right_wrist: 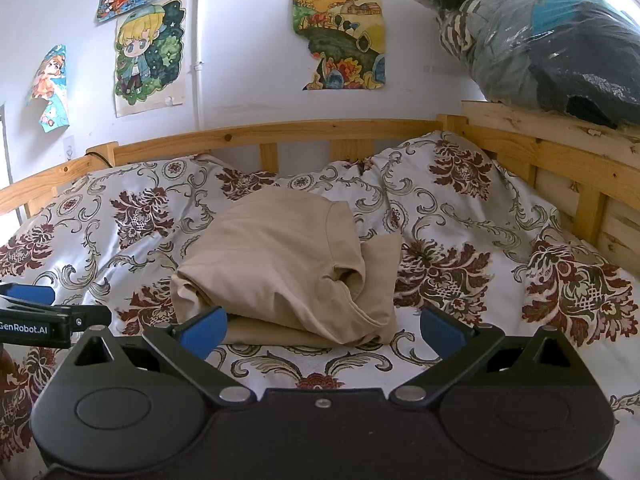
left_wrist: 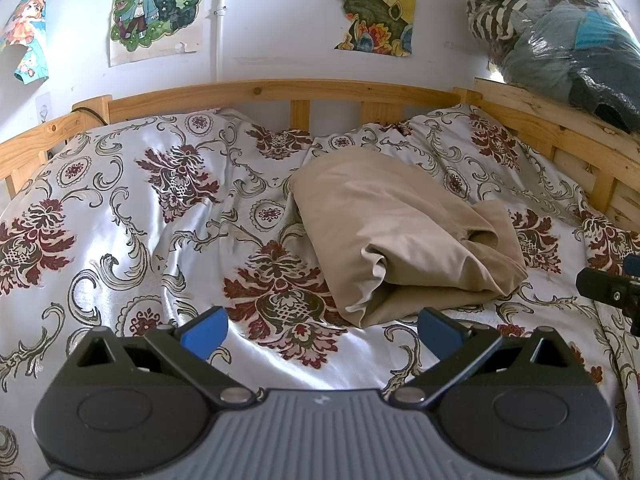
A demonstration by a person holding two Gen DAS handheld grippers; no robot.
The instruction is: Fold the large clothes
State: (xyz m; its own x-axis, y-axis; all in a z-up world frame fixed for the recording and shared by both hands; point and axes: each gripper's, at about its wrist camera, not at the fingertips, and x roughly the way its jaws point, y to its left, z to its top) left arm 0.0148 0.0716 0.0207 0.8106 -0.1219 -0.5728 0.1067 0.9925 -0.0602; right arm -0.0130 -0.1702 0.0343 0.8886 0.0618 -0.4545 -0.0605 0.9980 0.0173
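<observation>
Bedding with a red and grey floral print is spread over a wooden bed frame, with drawings taped on the white wall behind. Plastic bag of clothes is seen piled on the far right rail. Beige garment is laid folded in a bundle at the middle of the bed, neckline turned to the right, one flap sticking out on its right side. Left gripper is held wide, nothing between its blue pads, just near of the garment. Right gripper is also spread wide and empty, its left pad close to the garment's near edge.
</observation>
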